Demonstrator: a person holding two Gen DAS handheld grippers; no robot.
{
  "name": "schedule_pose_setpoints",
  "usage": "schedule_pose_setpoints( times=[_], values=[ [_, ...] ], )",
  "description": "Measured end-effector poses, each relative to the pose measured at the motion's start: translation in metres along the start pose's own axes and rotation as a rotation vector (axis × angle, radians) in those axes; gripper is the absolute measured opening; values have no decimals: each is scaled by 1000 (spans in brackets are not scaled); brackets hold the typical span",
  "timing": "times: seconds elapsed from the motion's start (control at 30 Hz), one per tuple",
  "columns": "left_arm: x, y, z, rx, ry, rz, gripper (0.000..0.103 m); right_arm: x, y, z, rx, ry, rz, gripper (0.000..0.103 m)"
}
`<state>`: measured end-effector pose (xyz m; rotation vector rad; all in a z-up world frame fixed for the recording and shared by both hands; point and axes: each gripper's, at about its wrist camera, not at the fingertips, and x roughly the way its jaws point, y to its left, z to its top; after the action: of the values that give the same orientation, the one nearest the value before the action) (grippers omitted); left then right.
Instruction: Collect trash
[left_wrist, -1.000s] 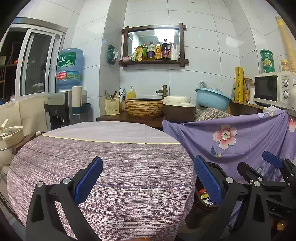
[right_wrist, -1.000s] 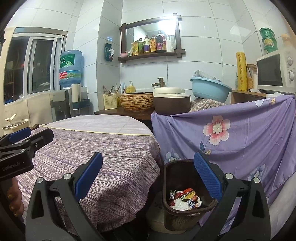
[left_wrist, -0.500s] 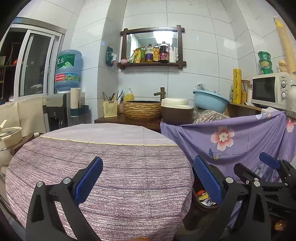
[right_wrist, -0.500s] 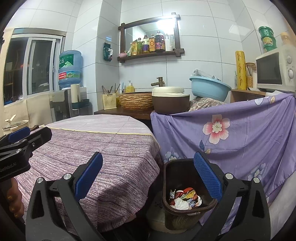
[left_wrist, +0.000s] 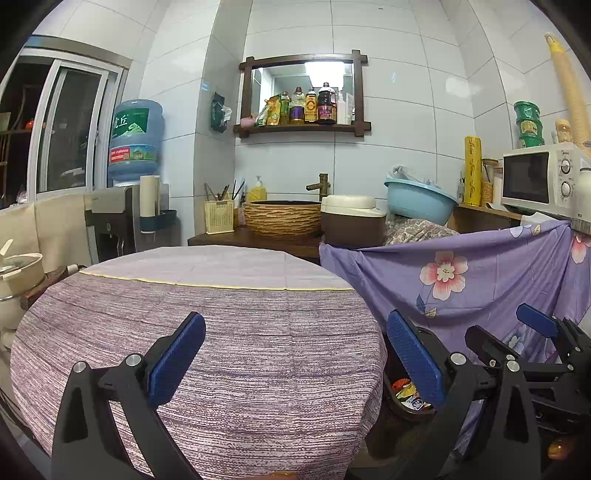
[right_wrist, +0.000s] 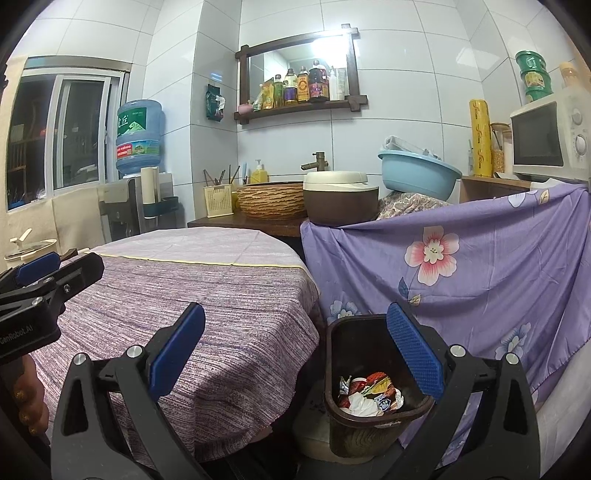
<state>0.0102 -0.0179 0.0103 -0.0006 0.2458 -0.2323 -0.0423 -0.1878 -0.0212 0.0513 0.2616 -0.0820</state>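
A dark brown trash bin (right_wrist: 338, 373) stands on the floor between the round table and the purple flowered cloth. Crumpled wrappers and paper (right_wrist: 369, 397) lie inside it. Part of the bin also shows in the left wrist view (left_wrist: 406, 397). My right gripper (right_wrist: 295, 354) is open and empty, held above the table's edge and the bin. My left gripper (left_wrist: 295, 356) is open and empty over the round table (left_wrist: 221, 314), which has a purple woven cloth. The right gripper also shows in the left wrist view (left_wrist: 517, 339), and the left gripper in the right wrist view (right_wrist: 51, 273).
A purple flowered cloth (right_wrist: 480, 266) hangs to the right of the bin. Behind the table a counter holds a woven basin (left_wrist: 282, 218), a brown pot (left_wrist: 351, 221) and a blue basin (left_wrist: 417, 199). A water dispenser (left_wrist: 125, 206) stands back left, a microwave (left_wrist: 539, 181) back right.
Both views have shifted only slightly; the bin sits a little lower in view and the grippers stay open and empty.
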Motion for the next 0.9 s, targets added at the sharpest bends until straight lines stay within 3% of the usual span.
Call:
schedule_pose_setpoints(
  times=[0.9],
  values=[
    [0,0,0,6,3,-8,98,1,5,-3,14,7,-6,97]
  ],
)
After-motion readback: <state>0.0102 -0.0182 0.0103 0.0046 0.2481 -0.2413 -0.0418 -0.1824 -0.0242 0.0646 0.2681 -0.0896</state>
